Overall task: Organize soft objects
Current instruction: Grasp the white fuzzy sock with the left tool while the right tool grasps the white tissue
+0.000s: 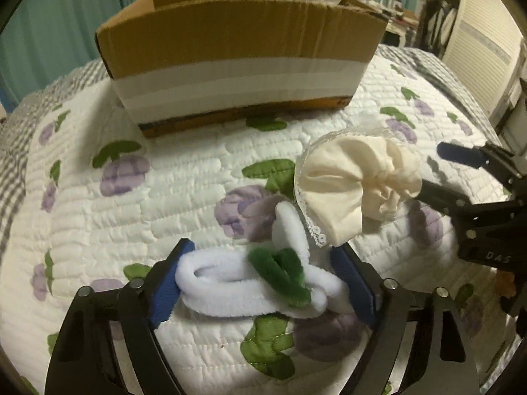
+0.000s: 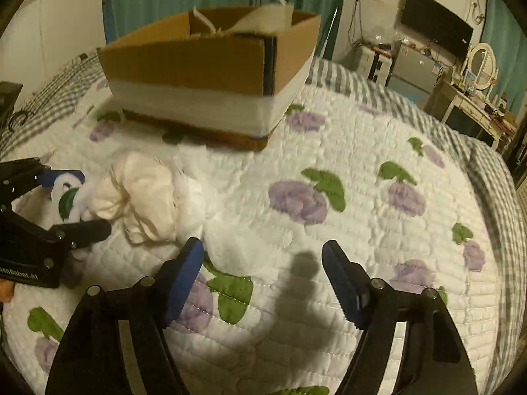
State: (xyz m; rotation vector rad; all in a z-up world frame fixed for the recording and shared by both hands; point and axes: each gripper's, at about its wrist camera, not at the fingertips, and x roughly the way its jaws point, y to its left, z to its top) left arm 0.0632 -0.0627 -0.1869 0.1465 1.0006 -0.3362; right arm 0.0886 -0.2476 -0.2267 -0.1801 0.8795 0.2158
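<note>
So the cardboard box [image 1: 230, 49] sits at the far side of the bed [image 1: 98, 214], and from what shows over its rim there's already something white with a strap in there, though I can't make out what. Two soft things are still out on the quilt, so I'd guess this is somewhere in the middle, not near done. The left tool [image 1: 260, 276] has its blue pads on either side of the white fuzzy loops [image 1: 230, 283] with a green fuzzy bit [image 1: 283, 270] tangled in — the pads look pressed against the bundle, so I'd call that a grip, jaws about half closed around it. Just past that, touching the loops, lies the cream fabric piece [image 1: 355, 191] with a lace edge, bunched up like a scrunchie. The right tool [image 2: 263, 263] is wide open and has nothing in it, hovering over bare quilt — the cream piece is off to its left, near its left pad but not between the jaws. The box is well beyond both.
</note>
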